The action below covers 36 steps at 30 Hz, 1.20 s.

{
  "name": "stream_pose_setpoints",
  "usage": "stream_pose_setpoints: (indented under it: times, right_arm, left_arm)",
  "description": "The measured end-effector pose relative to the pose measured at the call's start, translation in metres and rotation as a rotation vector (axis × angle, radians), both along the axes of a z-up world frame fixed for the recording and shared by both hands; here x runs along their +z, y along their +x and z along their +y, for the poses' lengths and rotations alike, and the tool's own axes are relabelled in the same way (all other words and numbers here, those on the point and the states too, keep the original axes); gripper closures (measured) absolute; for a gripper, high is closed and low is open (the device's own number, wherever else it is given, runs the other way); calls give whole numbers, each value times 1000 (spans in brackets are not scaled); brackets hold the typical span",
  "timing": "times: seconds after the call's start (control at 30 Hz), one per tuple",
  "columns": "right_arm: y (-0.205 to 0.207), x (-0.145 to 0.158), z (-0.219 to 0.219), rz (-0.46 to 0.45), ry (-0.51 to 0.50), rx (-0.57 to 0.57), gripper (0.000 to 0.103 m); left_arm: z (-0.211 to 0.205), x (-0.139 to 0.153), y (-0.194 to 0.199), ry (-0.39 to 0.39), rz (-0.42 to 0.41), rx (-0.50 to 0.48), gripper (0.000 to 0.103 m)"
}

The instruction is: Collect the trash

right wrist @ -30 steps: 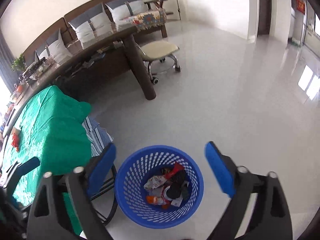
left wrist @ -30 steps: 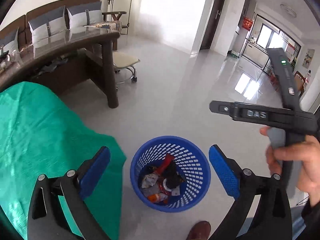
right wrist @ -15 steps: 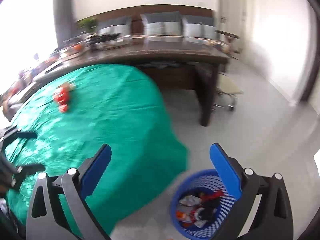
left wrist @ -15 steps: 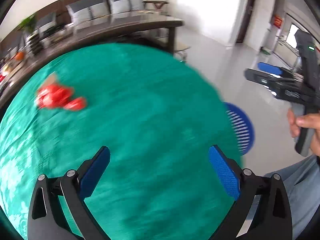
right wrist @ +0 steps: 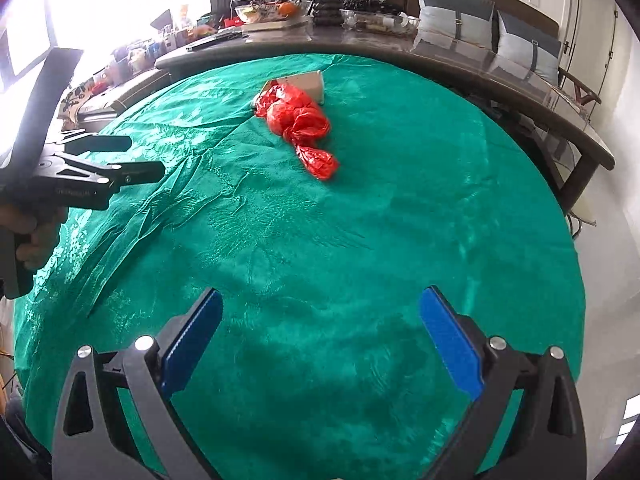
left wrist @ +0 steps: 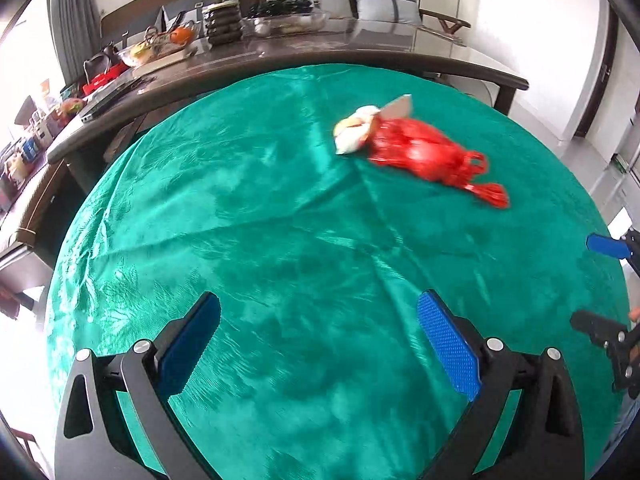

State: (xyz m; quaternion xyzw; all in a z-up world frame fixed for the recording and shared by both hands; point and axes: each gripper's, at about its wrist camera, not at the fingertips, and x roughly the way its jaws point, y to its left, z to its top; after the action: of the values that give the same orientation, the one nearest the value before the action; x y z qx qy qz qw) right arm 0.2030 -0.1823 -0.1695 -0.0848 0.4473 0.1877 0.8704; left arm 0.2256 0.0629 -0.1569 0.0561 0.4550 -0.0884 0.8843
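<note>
Bare green cloth point(right wrist: 320, 240) before red bag point(right wrist: 298, 122)

A crumpled red plastic bag point(left wrist: 424, 152), knotted with its handles trailing toward the lower right, lies on its side in the upper right of the left wrist view. A pale small box point(right wrist: 310, 82) touches its far end, partly blurred.

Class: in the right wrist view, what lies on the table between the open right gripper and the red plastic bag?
Only bare green tablecloth. Nothing else lies between the right gripper and the red plastic bag.
</note>
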Motion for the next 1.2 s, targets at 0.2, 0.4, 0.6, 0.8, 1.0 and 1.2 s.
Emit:
stream_pose_setpoints:
  times: [0.2, 0.4, 0.6, 0.8, 1.0, 1.2]
  right_arm:
    - [1, -4, -6, 25, 14, -23, 7]
    - [1, -5, -5, 31, 13, -43, 5]
    - [7, -5, -5, 37, 12, -29, 5]
    - [74, 3, 18, 81, 0, 59, 5]
    - [132, 10, 67, 82, -10, 177, 5]
    - [155, 5, 76, 94, 4, 130, 42]
  left_arm:
    - [3, -12, 13, -8, 25, -14, 5]
    - [2, -15, 14, 2, 24, -3, 4]
    - [2, -16, 13, -2, 25, -4, 4]
    - [2, -16, 13, -2, 25, -4, 4]
    - [2, -16, 13, -2, 25, -4, 4]
    - [2, -16, 13, -3, 25, -4, 4]
